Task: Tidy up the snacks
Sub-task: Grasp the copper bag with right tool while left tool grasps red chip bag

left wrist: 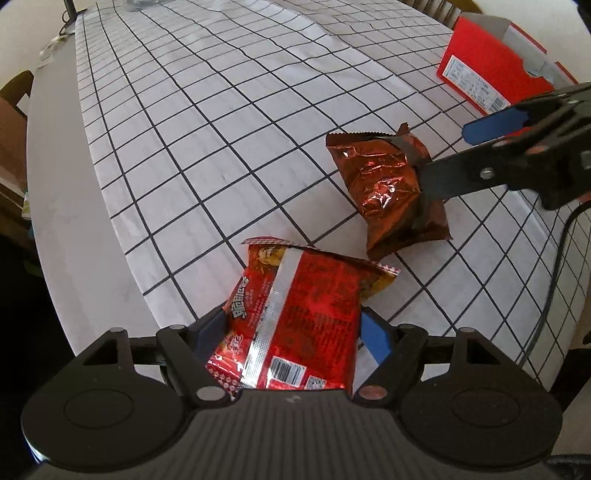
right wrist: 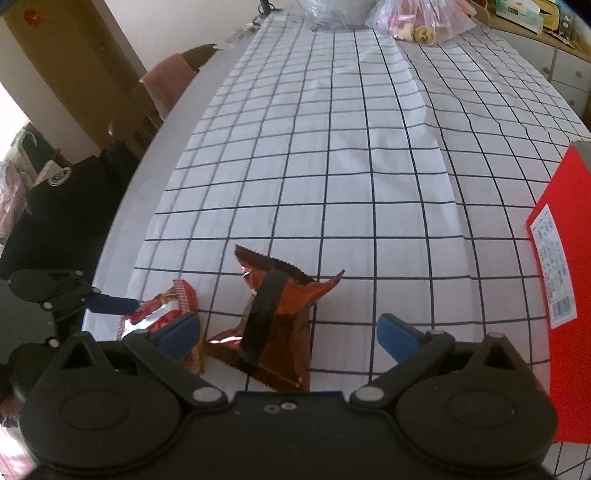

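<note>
A white tablecloth with a dark grid point(left wrist: 229, 122) is spread over most of both frames, laid on a grey table point(left wrist: 55, 192) whose bare edge is seen at the left. A red box point(left wrist: 487, 70) with an open top is seen at the upper right of the left wrist view and is cut off at the right edge of the right wrist view. A red snack bag point(left wrist: 295, 321) with a silver seam and barcode is clamped between the blue pads of the left gripper point(left wrist: 295, 332) at the bottom centre of the left wrist view; in the right wrist view it is seen at lower left. A smaller dark-red foil snack bag point(right wrist: 280, 321) is seen lying on the cloth at bottom centre of the right wrist view, between the spread fingers of the right gripper point(right wrist: 288, 332); the jaws are wide apart and the pads are not touching it. The two bags lie just beside each other. Clear plastic bags of items point(right wrist: 417, 18) are seen at the top of the right wrist view.
</note>
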`<state>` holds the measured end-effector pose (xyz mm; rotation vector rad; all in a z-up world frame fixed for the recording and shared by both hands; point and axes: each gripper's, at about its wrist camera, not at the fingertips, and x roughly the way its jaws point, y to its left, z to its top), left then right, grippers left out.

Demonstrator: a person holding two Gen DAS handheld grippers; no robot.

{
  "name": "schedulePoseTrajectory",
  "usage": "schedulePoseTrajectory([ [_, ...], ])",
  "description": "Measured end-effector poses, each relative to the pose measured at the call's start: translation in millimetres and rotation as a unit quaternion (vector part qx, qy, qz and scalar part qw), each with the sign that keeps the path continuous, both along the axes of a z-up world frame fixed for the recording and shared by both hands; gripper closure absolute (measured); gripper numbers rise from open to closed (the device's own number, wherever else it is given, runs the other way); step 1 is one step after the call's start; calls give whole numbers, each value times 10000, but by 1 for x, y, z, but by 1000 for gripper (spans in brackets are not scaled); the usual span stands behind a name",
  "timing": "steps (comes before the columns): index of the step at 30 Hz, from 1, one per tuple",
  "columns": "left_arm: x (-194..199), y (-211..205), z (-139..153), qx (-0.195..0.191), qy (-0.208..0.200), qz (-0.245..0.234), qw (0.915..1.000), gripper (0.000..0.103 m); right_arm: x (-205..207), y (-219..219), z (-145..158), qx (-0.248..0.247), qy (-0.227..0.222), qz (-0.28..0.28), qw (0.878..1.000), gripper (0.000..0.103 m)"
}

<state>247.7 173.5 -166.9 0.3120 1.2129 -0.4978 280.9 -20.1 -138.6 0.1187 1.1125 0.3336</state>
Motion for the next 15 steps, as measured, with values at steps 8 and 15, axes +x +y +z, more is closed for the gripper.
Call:
schedulePoseTrajectory([
  [8, 6, -6, -12, 112, -76, 94, 9999, 20, 13, 9, -23, -224, 187, -210, 9994, 7],
  [15, 8, -12, -17, 254, -139, 333, 9990, 18, 16, 18, -32, -354, 149, -60, 9992, 25],
])
